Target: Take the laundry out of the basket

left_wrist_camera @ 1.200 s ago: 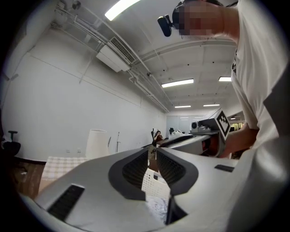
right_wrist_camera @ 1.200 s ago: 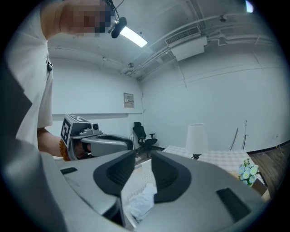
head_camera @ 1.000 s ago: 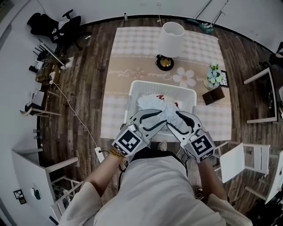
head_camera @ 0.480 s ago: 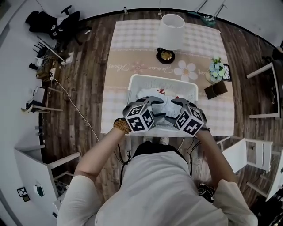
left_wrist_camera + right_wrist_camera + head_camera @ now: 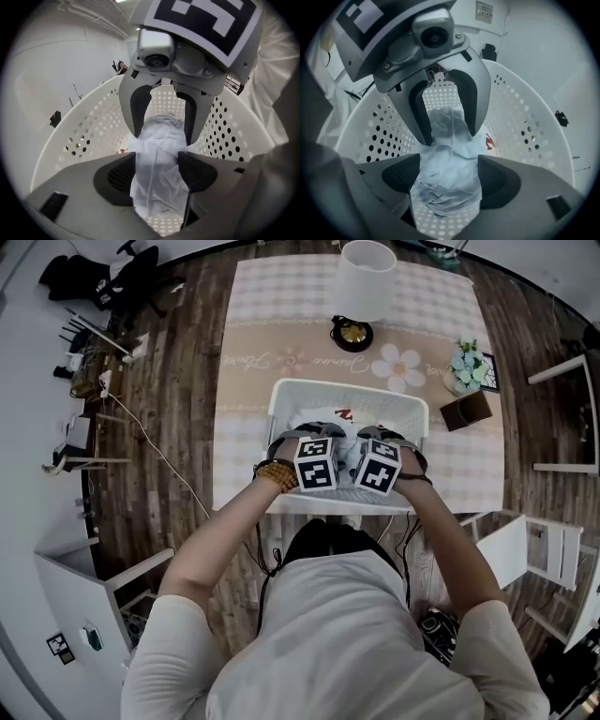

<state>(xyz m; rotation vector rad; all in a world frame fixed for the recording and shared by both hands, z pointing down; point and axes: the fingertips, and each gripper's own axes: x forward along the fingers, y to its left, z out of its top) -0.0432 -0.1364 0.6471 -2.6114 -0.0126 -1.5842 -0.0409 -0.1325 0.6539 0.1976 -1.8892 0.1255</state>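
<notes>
Inside perforated basket (image 5: 89,131), crumpled cloth (image 5: 157,154) — white

Clothing: a plain cream short-sleeved top (image 5: 328,643), loose in cut, sleeves ending above the elbows. Dark trousers (image 5: 328,538) show beyond its hem. A brown beaded bracelet (image 5: 274,475) circles the left wrist.

White perforated basket (image 5: 375,393), pale bluish-white laundry (image 5: 157,154), pink-checked tablecloth (image 5: 281,296), dark wood-grain floor (image 5: 178,381).
</notes>
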